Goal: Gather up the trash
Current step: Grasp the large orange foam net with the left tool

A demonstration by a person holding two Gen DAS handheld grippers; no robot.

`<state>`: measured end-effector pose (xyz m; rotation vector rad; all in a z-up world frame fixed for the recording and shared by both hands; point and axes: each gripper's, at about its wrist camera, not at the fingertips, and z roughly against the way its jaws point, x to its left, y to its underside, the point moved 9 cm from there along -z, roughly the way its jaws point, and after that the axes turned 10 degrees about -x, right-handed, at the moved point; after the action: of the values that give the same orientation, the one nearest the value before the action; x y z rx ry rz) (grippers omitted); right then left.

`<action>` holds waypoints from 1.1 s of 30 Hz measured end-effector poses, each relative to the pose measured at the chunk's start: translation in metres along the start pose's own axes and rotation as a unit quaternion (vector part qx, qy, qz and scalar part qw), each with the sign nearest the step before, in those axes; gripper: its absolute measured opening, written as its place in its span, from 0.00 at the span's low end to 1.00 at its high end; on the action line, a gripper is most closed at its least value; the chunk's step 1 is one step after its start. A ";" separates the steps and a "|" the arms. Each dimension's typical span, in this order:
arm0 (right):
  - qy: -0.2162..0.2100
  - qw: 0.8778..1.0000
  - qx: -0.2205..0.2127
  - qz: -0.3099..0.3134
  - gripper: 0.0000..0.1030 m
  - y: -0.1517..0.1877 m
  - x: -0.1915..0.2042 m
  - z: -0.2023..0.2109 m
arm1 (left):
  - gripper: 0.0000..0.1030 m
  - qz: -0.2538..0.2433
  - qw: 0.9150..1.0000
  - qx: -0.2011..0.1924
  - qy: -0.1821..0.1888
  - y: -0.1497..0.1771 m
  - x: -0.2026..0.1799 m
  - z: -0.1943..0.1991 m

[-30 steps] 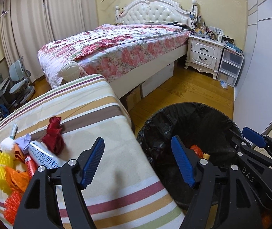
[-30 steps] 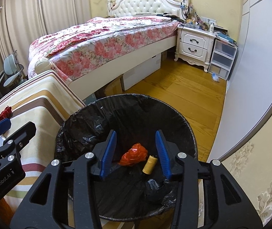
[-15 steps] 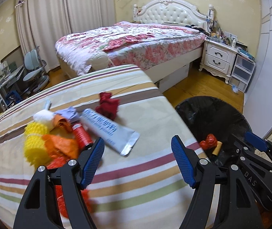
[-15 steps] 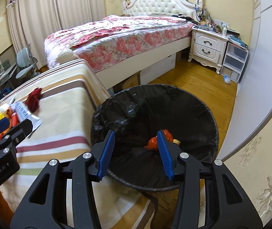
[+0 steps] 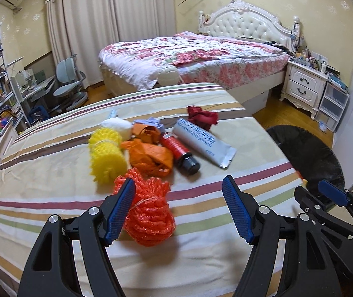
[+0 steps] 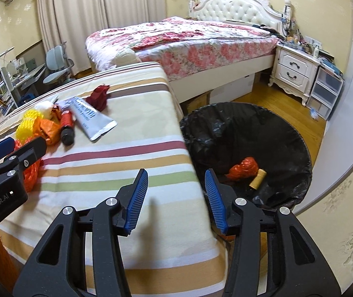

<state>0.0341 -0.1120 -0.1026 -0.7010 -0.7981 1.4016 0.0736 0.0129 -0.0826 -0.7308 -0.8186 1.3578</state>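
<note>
Two hand-held grippers, left (image 5: 178, 208) and right (image 6: 176, 198), both released and empty, flank the bin (image 6: 297, 136) for dropping the nearby trash pile (image 5: 149, 208).

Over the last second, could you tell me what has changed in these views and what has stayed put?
Both grippers swung left, away from the trash bin toward the trash pile. The left gripper now hangs open beside the orange mesh ball; the right gripper, empty, has opened wider over the striped cloth. Nothing was grasped. The pile and the bin's contents are unchanged.
</note>
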 end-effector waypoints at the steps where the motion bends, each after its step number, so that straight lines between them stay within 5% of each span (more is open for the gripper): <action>1: -0.002 1.000 0.001 0.003 0.46 0.001 0.004 -0.001 | 0.71 0.000 1.000 0.003 -0.005 0.002 0.004 -0.002; 13: -0.015 1.000 0.012 0.025 0.46 0.007 0.029 -0.008 | 0.73 0.002 0.999 0.009 -0.043 0.016 0.043 -0.018; 19: -0.015 0.999 0.013 0.027 0.46 0.009 0.030 -0.009 | 0.72 0.046 0.997 0.039 -0.040 0.027 0.068 -0.022; 27: -0.021 0.999 0.010 0.033 0.46 0.006 0.037 -0.007 | 0.41 0.089 0.993 0.074 -0.013 0.044 0.087 -0.020; 33: -0.033 0.998 0.013 0.052 0.46 0.001 0.054 -0.012 | 0.38 0.088 0.994 0.070 -0.013 0.049 0.099 -0.012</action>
<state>0.0433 -0.0581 -0.1065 -0.6868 -0.8034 1.5328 0.0610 0.1160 -0.1221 -0.6895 -0.6831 1.5696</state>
